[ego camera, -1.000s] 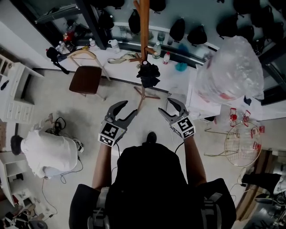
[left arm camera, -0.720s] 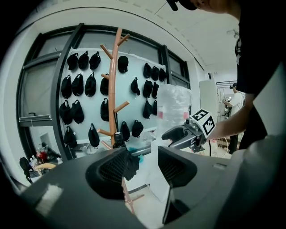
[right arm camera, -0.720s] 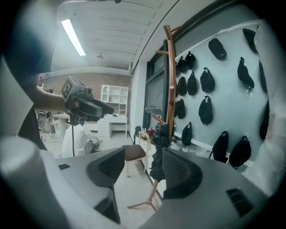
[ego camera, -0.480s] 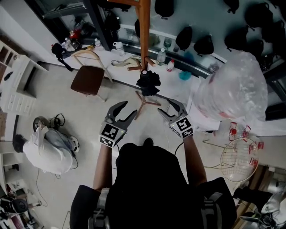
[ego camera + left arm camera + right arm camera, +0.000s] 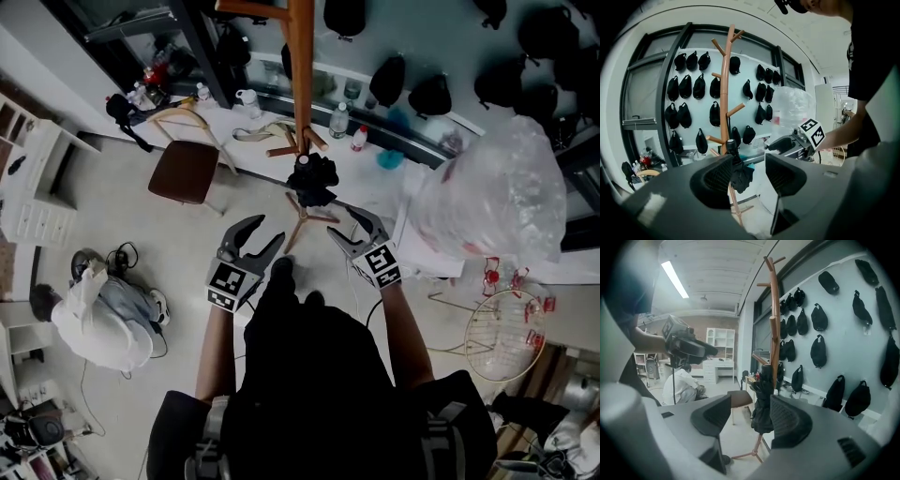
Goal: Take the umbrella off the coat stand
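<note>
Umbrella [image 5: 312, 178], folded and black, hangs upright on the coat stand [image 5: 301, 75] at upper centre of the frame, ahead of and between the left gripper [image 5: 267, 232] and right gripper [image 5: 347, 223], both with jaws apart and empty, the right seemingly nearer.

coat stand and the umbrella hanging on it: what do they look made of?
Coat stand: probably wood. It is a warm orange-brown with a smooth, slightly glossy finish, and has a round pole with angled pegs. Painted metal can't be ruled out.
Umbrella: black matte fabric, folded shut and hanging in soft, limp folds. The dark knob at its top looks like hard plastic, though that is less certain.
</note>
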Demonstrator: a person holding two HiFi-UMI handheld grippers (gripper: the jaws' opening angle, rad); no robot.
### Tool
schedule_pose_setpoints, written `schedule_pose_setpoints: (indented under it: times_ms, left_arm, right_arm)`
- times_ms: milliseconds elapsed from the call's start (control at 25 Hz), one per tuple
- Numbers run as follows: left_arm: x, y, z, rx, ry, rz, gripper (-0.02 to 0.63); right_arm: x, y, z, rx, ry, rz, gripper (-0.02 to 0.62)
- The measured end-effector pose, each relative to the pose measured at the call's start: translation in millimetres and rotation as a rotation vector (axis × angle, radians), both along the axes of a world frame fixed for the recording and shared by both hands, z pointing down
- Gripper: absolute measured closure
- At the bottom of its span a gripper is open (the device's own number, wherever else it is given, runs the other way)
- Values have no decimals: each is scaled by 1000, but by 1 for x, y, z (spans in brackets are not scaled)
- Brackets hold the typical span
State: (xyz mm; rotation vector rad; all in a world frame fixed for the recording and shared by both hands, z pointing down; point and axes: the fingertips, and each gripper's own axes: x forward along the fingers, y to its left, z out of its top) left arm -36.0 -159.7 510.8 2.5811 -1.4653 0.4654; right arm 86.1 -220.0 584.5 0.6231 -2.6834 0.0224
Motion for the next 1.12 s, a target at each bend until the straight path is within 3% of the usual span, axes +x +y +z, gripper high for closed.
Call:
schedule_pose_setpoints:
  times_ms: [680,1120]
  left_arm:
    - [-29,-72,2,12,-5,183,388]
    - [-56,-85,10,-2,1,210,388]
  right_arm:
    - [-30,-37,16,-17,19,143,319]
    - [-54,-52,31,-38,40,161,310]
